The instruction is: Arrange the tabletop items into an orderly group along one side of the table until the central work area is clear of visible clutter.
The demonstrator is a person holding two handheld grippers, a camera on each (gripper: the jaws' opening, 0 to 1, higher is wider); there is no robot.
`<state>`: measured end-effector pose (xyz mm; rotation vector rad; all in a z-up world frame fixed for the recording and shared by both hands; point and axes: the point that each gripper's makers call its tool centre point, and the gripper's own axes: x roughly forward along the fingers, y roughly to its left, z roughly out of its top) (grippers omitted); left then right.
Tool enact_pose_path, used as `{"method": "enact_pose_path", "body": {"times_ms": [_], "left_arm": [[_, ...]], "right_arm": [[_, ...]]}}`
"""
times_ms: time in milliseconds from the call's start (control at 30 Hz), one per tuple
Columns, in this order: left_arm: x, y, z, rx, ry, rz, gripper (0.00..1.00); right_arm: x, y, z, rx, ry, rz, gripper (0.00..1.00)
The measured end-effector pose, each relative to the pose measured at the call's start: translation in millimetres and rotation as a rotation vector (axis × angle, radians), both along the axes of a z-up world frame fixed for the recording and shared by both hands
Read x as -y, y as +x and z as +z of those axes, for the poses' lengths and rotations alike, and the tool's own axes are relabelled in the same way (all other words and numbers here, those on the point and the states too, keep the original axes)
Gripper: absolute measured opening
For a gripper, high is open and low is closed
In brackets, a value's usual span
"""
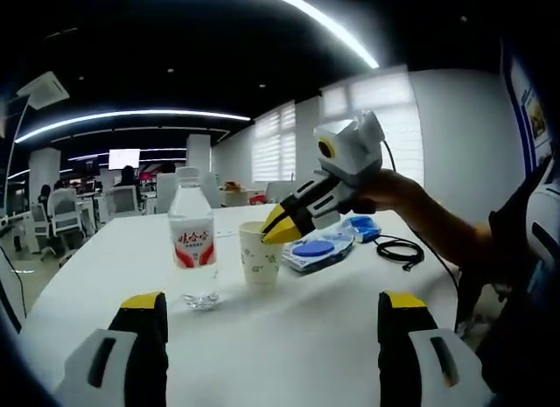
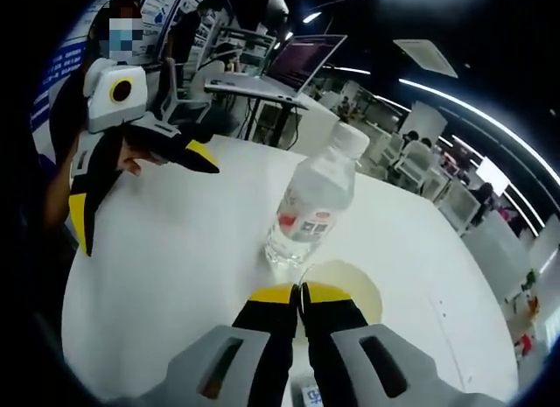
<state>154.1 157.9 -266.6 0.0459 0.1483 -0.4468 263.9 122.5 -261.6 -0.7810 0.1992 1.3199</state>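
Note:
A clear water bottle [image 1: 192, 241] with a red label stands upright on the white table [image 1: 289, 337]. Just right of it is a paper cup [image 1: 260, 256]. My right gripper [image 1: 282, 228] reaches in from the right and is shut on the cup's rim. In the right gripper view its jaws [image 2: 301, 295] pinch the near rim of the cup [image 2: 354, 291], with the bottle [image 2: 313, 207] right behind. My left gripper [image 1: 271, 309] is open, wide apart, short of the bottle and cup; it also appears at upper left [image 2: 149, 206], above bare table.
A flat packet with a blue round lid [image 1: 315, 249], a small blue item [image 1: 363, 226] and a black cable [image 1: 398, 249] lie right of the cup. A laptop [image 2: 302, 61] stands on a neighbouring desk. Office chairs and desks lie beyond the table.

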Motion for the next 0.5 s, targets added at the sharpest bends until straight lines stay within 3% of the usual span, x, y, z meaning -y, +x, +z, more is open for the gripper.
{"method": "enact_pose_path", "body": {"times_ms": [500], "left_arm": [[3.3, -1.6, -3.8, -0.007, 0.004, -0.009, 1.0]], "right_arm": [[-0.1, 1.3, -8.1, -0.007, -0.014, -0.006, 0.0]]}}
